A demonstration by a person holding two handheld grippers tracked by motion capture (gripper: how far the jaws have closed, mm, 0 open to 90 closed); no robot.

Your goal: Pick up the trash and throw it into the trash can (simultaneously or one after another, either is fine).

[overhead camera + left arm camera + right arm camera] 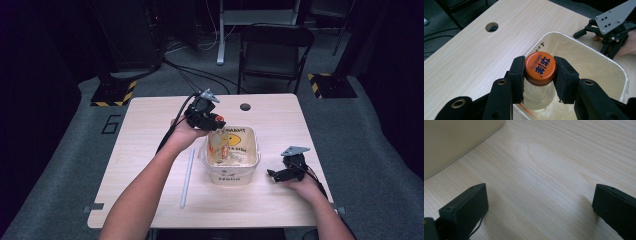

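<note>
1. The room is dark, with grey carpet, a black folding chair (274,50) and yellow-black striped floor plates beyond the table.
2. The pale wooden table (150,130) has a round cable hole (245,106) near its far edge.
3. A white plastic tub with a yellow printed face (231,172) sits centre-right.
4. A thin pale rod (187,177), possibly a tube, lies left of the tub.
5. The clear plastic bottle with an orange cap (540,67) stands upright over the tub's near-left corner, long axis vertical, cap up.
6. The left gripper (540,72) pinches its neck.
7. The right gripper (540,205) rests spread on the table, right of the tub.
</note>
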